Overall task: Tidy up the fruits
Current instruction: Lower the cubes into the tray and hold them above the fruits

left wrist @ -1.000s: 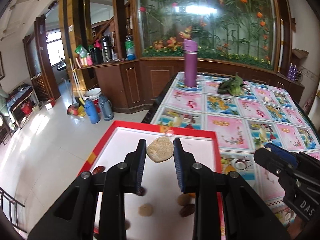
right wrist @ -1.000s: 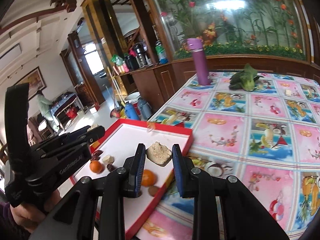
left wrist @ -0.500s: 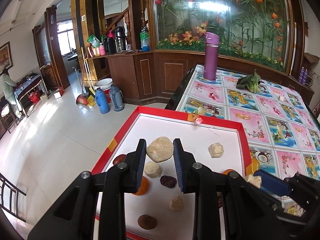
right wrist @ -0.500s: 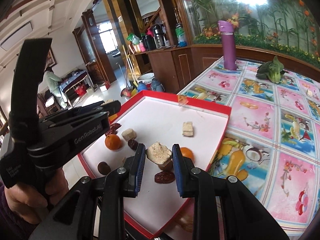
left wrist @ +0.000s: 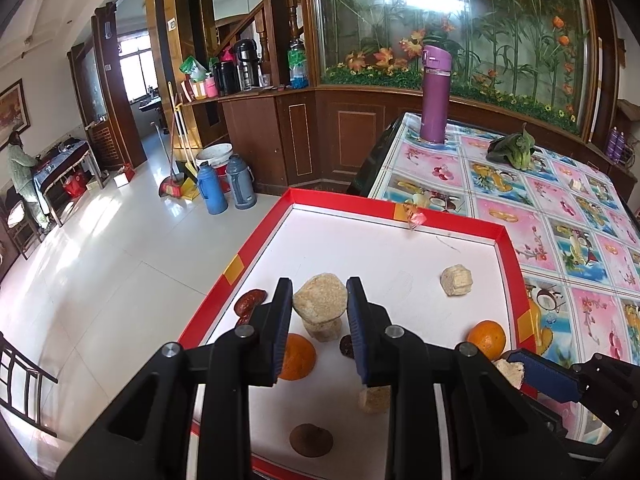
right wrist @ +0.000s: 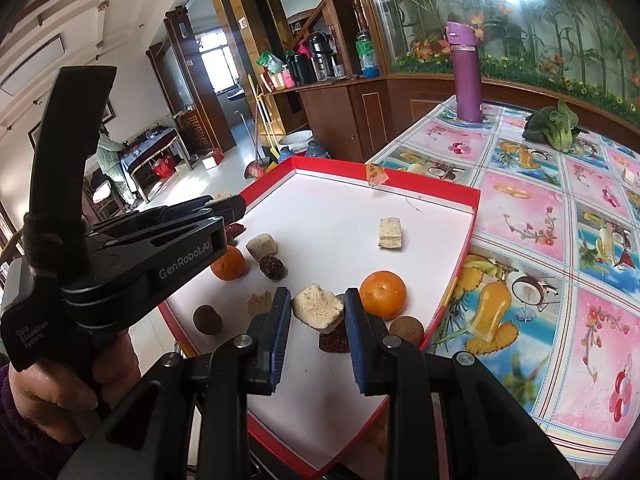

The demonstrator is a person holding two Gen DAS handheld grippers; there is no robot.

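Note:
A red-rimmed white tray (left wrist: pixel 460 222) (right wrist: pixel 474 200) sits at the table's near corner. My left gripper (left wrist: pixel 320 306) is shut on a beige crumbly lump (left wrist: pixel 320 299) held above the tray's left part. My right gripper (right wrist: pixel 318 308) is shut on a similar beige lump (right wrist: pixel 318 306) near the tray's front. On the tray lie two oranges (right wrist: pixel 383 294) (right wrist: pixel 229 263), beige cubes (right wrist: pixel 390 233) (left wrist: pixel 456 280), dark red dates (right wrist: pixel 273 268) and brown round fruits (right wrist: pixel 406 330). The left gripper's body (right wrist: pixel 140 248) shows in the right wrist view, held by a hand (right wrist: pixel 60 392).
A purple bottle (left wrist: pixel 435 96) and a green leafy vegetable (left wrist: pixel 514 152) stand farther back on the patterned tablecloth (left wrist: pixel 560 208). Left of the table the floor drops away, with thermos jugs (left wrist: pixel 224 192) and a broom. A person (left wrist: pixel 22 172) stands far off at the left.
Both grippers have drawn back and lowered toward the tray, each still holding its lump. More of the tray and its fruits has come into view.

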